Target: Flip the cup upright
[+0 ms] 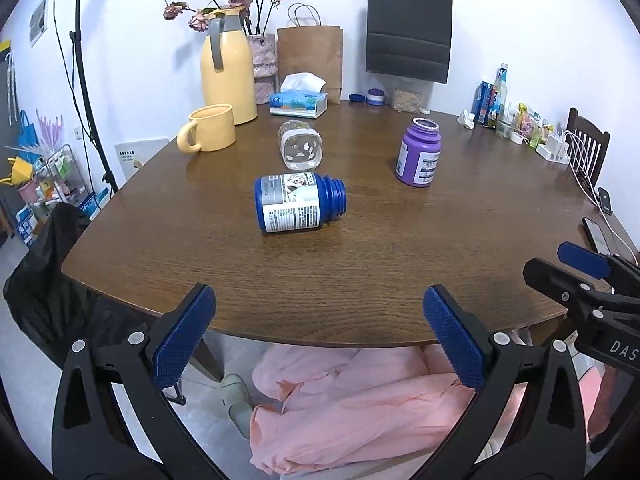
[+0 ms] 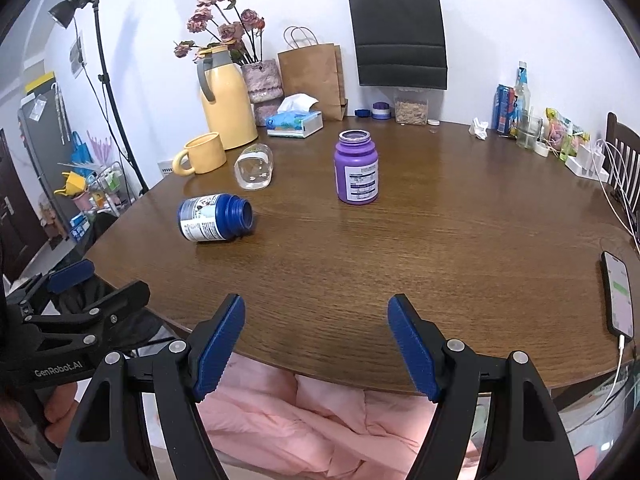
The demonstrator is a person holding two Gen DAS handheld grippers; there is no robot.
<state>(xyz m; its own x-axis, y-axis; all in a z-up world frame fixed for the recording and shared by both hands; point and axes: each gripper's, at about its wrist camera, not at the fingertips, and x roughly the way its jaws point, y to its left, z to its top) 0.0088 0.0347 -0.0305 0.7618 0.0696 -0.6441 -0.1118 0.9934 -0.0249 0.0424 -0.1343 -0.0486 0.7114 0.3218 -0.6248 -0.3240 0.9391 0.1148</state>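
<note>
A clear glass cup [image 1: 301,150] [image 2: 254,172] lies on its side on the brown wooden table [image 1: 360,264] [image 2: 440,248], its base facing me. In front of it a blue bottle [image 1: 296,203] [image 2: 214,218] without a lid also lies on its side, mouth to the right. A purple bottle [image 1: 419,153] [image 2: 357,168] stands upright and uncapped. My left gripper [image 1: 318,296] hovers open over the table's near edge, well short of the blue bottle. My right gripper [image 2: 316,302] is open too, at the near edge, with nothing between its fingers.
A yellow mug [image 1: 210,128] [image 2: 202,154] and yellow jug [image 1: 228,70] stand at the back left, beside a tissue box [image 1: 298,102], flowers and paper bags. A phone [image 2: 619,296] lies at the right edge. Bottles, snacks and cables crowd the back right. Pink cloth lies below the table edge.
</note>
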